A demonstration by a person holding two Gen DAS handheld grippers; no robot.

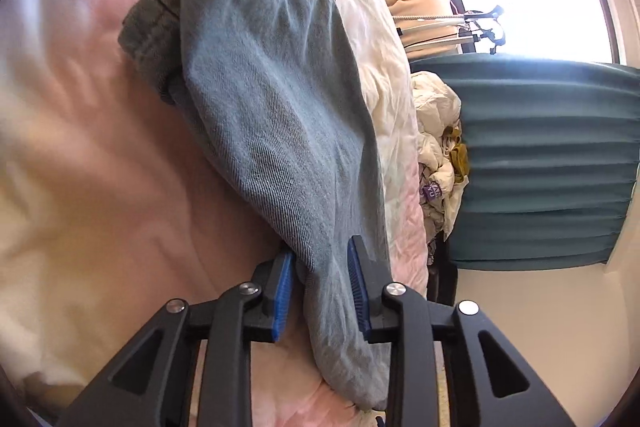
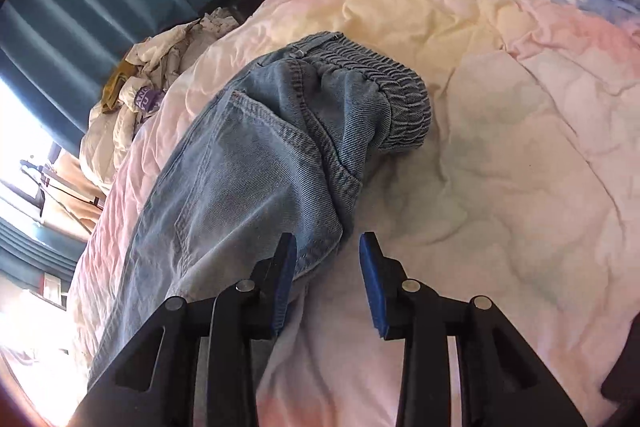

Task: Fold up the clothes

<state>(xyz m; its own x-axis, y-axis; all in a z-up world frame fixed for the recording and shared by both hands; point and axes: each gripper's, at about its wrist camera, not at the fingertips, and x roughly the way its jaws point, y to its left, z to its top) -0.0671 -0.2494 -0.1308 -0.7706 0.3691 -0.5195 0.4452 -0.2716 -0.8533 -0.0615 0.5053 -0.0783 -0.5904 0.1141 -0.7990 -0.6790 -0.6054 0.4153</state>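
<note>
left gripper (image 1: 320,269): enters from 6 o'clock, tips toward 12, jaws parted, cloth lying loose between the 2 blue pads (image 1: 282,291).
right gripper (image 2: 328,259): enters from 6 o'clock, angled downward, jaws parted, nothing clamped.

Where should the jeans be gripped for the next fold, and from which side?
Probably the elastic waistband of the jeans, approached from the open duvet side: its thick bunched edge stands up off the bed, giving the fingers something to pinch.
</note>
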